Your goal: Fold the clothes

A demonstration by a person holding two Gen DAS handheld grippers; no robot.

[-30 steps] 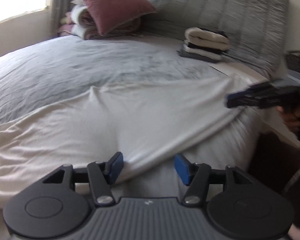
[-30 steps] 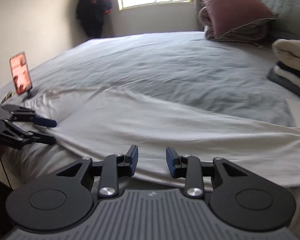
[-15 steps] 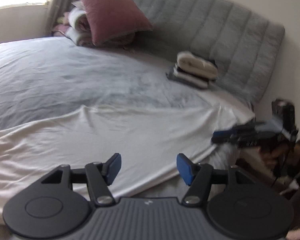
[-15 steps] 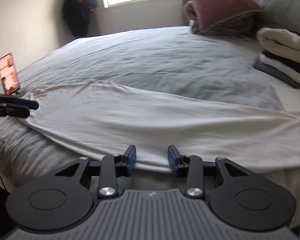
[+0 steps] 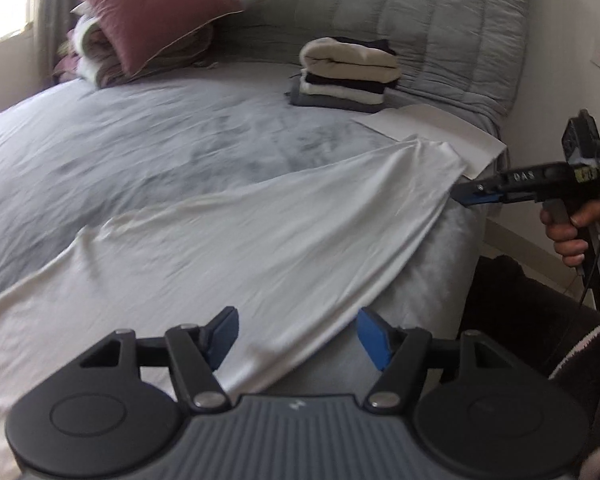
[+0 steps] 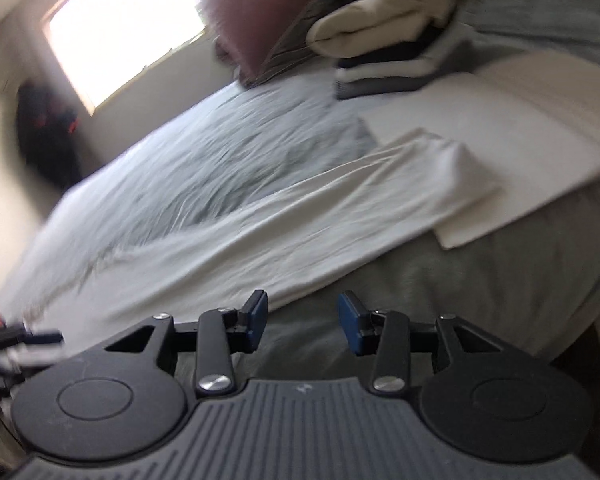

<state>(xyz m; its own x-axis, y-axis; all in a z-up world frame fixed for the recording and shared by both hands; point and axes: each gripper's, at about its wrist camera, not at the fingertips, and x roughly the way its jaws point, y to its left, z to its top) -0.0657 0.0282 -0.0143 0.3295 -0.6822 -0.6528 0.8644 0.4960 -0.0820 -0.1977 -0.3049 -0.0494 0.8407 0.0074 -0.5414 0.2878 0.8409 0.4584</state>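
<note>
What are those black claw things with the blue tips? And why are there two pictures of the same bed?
They are two hand-held grabbers, one in each of a person's hands, each with a camera looking along its fingers. One picture is from the left gripper, the other from the right gripper. Both are open and hold nothing. A white garment lies spread along the bed edge. Behind it sit a stack of folded clothes and a pink pillow. The left camera also sees the right grabber at the garment's corner, held by a hand.

Left claw (image 5: 298, 336) open over white garment (image 5: 260, 240) at bed (image 5: 140, 152) edge; right claw (image 5: 466, 196) beside garment's far corner.
</note>
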